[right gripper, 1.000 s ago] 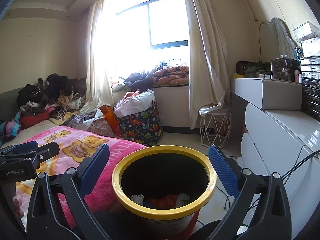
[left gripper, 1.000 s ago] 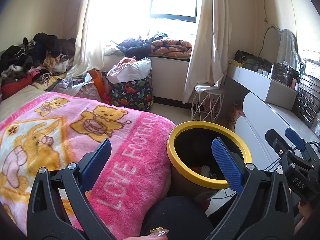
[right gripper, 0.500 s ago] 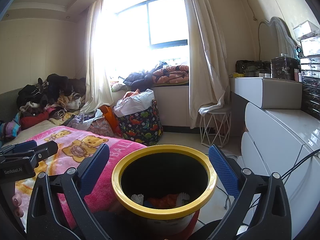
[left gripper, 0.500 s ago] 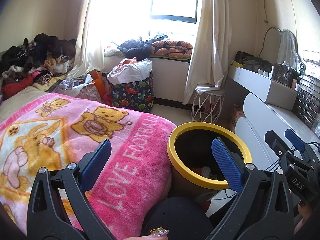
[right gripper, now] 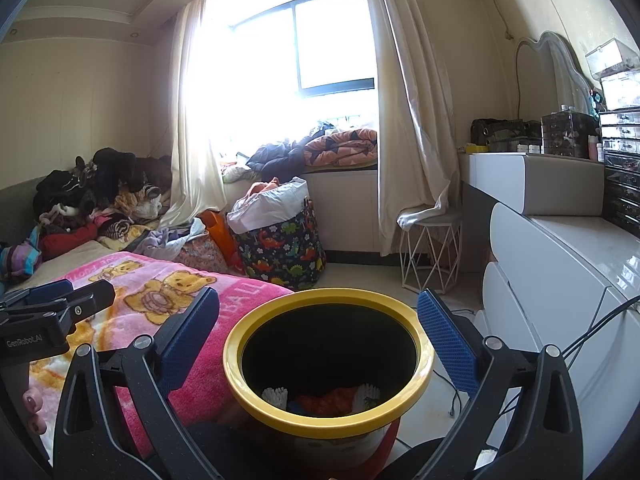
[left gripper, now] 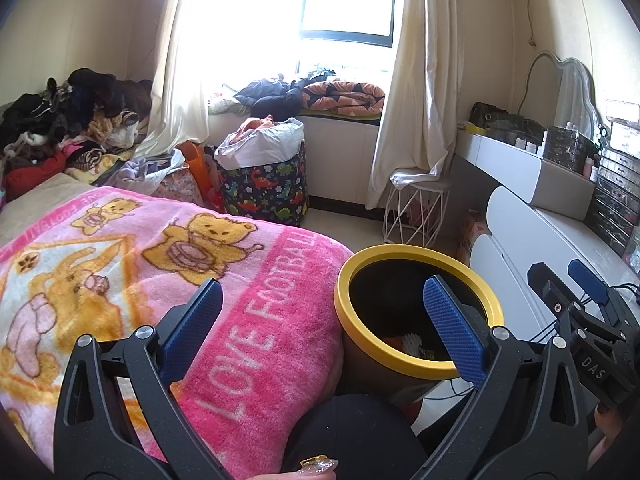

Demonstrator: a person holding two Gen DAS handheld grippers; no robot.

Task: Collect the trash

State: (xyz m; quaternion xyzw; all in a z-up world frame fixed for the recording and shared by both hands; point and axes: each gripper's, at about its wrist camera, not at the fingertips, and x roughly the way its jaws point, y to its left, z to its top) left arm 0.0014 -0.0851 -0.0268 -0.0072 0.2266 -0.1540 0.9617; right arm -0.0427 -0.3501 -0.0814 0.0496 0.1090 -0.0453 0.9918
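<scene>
A round bin with a yellow rim (right gripper: 329, 364) stands on the floor beside the bed; it also shows in the left wrist view (left gripper: 416, 312). Inside lie orange and white scraps (right gripper: 332, 398). My right gripper (right gripper: 318, 338) is open and empty, its blue pads on either side of the bin's mouth, just above it. My left gripper (left gripper: 320, 320) is open and empty, over the edge of the pink blanket (left gripper: 160, 280), left of the bin. The right gripper also shows in the left wrist view (left gripper: 576, 284), and the left one in the right wrist view (right gripper: 60, 304).
A dinosaur-print fabric basket (right gripper: 280, 240) with a white liner stands near the window. A white wire stool (right gripper: 432, 252) is by the curtain. White drawers (right gripper: 560, 280) run along the right. Clothes (left gripper: 72, 120) are piled on the bed's far end.
</scene>
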